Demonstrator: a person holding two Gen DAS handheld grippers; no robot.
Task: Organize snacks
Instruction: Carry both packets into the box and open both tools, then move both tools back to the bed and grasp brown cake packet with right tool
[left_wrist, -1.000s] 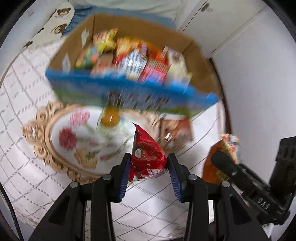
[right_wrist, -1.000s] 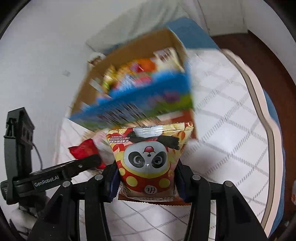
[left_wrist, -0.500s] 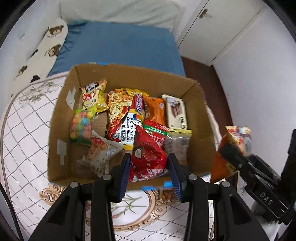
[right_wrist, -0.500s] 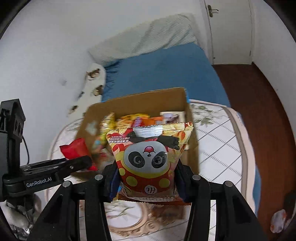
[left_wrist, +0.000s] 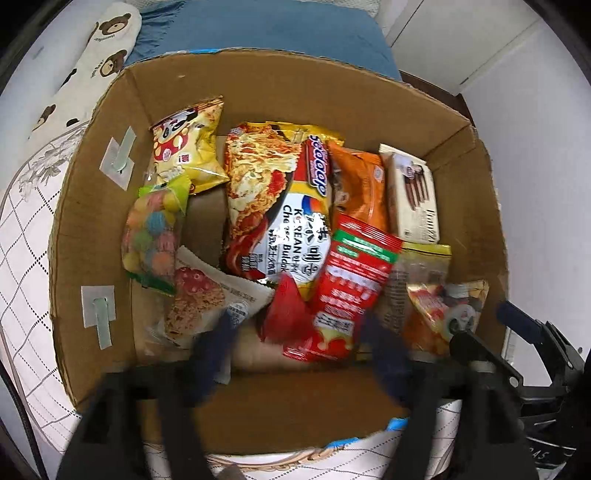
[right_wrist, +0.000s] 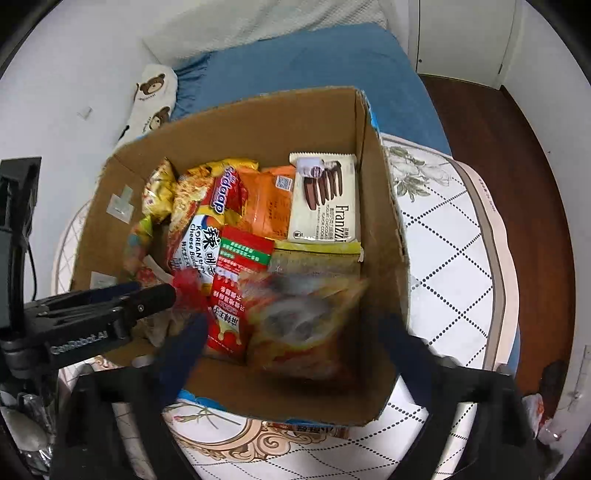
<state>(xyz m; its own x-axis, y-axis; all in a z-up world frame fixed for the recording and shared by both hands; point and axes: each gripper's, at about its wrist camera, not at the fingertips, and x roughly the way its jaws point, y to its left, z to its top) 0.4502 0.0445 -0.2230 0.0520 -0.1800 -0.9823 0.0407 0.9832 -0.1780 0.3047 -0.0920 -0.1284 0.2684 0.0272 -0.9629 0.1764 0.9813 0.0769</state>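
Left wrist view. The left gripper (left_wrist: 299, 332) points steeply down over the near part of an open cardboard box (left_wrist: 92, 206) packed with snacks. Its jaws have just been opening and now stand spread; the small red packet (left_wrist: 282, 314) lies between them but is not pinched, its pointed end aimed at the far wall of the box and its lower end blurred. It sits beside a larger red sachet (left_wrist: 351, 288) and a noodle pack (left_wrist: 273, 199). At the right edge the right gripper (left_wrist: 476, 332) also reaches in, beside the panda snack bag (left_wrist: 443, 314).

Right wrist view. The right gripper (right_wrist: 291, 332) is likewise tilted steeply into the box (right_wrist: 384, 229). Its jaws have just been opening and are spread wide; the panda snack bag (right_wrist: 303, 325), blurred, lies between them untouched, near the front right corner, below a biscuit pack (right_wrist: 325, 199). The left gripper (right_wrist: 162, 295) enters from the left with the red packet (right_wrist: 188, 288) at its tip.

Judgement: both items appear released inside the box, directly beneath their own jaws, so each hand need only lift clear. The box rests on a quilted bed (right_wrist: 443, 229).
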